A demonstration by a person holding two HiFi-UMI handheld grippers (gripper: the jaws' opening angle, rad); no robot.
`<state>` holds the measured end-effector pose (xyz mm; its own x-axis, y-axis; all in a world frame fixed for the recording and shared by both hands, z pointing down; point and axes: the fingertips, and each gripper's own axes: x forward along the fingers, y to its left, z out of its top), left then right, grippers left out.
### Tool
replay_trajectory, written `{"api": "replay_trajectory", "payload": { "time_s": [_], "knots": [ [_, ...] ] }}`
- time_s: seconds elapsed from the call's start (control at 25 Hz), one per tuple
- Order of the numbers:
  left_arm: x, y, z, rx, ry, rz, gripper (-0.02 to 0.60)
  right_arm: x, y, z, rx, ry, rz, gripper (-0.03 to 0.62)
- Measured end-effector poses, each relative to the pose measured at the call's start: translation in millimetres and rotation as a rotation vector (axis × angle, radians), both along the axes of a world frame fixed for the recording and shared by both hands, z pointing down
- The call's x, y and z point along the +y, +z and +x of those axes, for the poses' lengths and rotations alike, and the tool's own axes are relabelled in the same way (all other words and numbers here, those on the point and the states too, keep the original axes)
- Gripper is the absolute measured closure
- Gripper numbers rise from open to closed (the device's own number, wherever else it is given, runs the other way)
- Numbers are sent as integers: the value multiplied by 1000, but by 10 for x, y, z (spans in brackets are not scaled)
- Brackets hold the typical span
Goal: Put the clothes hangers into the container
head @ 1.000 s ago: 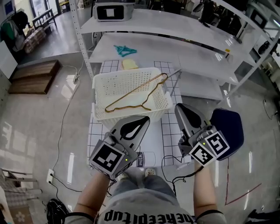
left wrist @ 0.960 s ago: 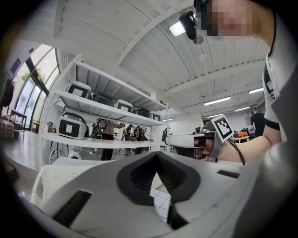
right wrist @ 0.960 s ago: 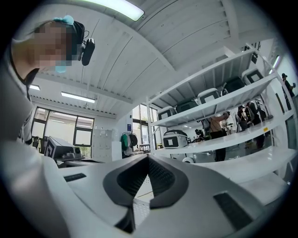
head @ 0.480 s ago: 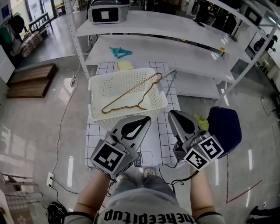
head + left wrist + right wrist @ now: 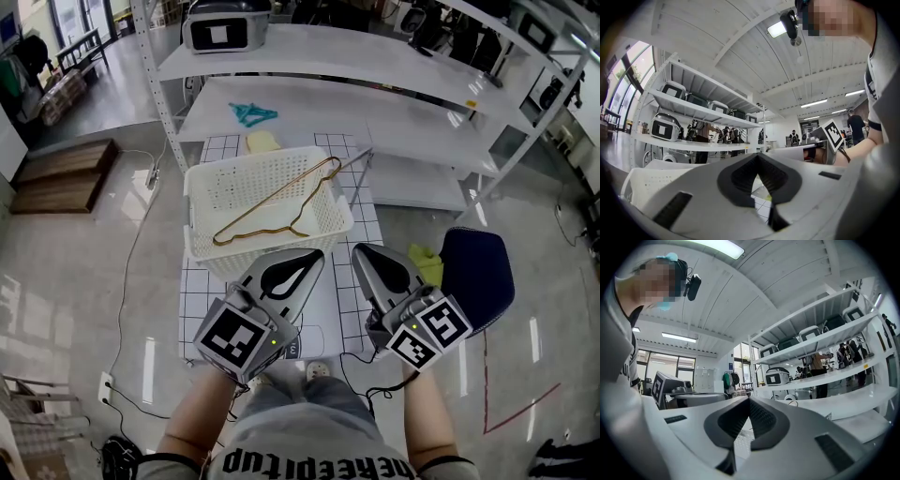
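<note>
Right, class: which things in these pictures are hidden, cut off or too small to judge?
Head view: teal hangers on the shelf, too small to count.
Head view: yellow-green item, partly hidden behind the right gripper.
Left gripper view: basket, mostly blocked by the left gripper.

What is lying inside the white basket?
One thin brown wire hanger lies diagonally in the white basket, its far end by the right rim. The near wall covers part of the bottom.
</note>
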<state>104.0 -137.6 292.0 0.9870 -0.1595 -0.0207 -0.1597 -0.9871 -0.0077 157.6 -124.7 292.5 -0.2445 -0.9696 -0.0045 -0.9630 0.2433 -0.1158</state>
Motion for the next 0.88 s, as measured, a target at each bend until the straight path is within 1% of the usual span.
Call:
{"api": "replay_trajectory", "payload": {
  "time_s": [0.08,0.24,0.32,0.4,0.52,0.6,0.72,0.88],
  "knots": [
    [22,14,12,-7,1,-26,568,9,4,2,8,0,-1,589],
    [-11,33,22,-11,-2,9,568,5,11,13,1,-3,0,589],
    [-18,21,15,-7,-4,-1,568,-3,3,5,0,-4,0,589],
    [-18,10,8,-1,-7,-30,568,-16,0,-7,1,-7,-1,589],
    [-54,16,-3,8,-12,-13,568,-40,4,-20,0,-13,-1,589],
    [-53,26,-12,-1,-15,-19,568,-44,3,-27,0,-16,-1,589],
    [-80,44,-23,-4,-21,-6,568,-60,10,-34,0,-21,-2,589],
    [-110,61,-18,-6,-30,-16,568,-89,28,-35,0,-27,-4,589]
  ]
}}
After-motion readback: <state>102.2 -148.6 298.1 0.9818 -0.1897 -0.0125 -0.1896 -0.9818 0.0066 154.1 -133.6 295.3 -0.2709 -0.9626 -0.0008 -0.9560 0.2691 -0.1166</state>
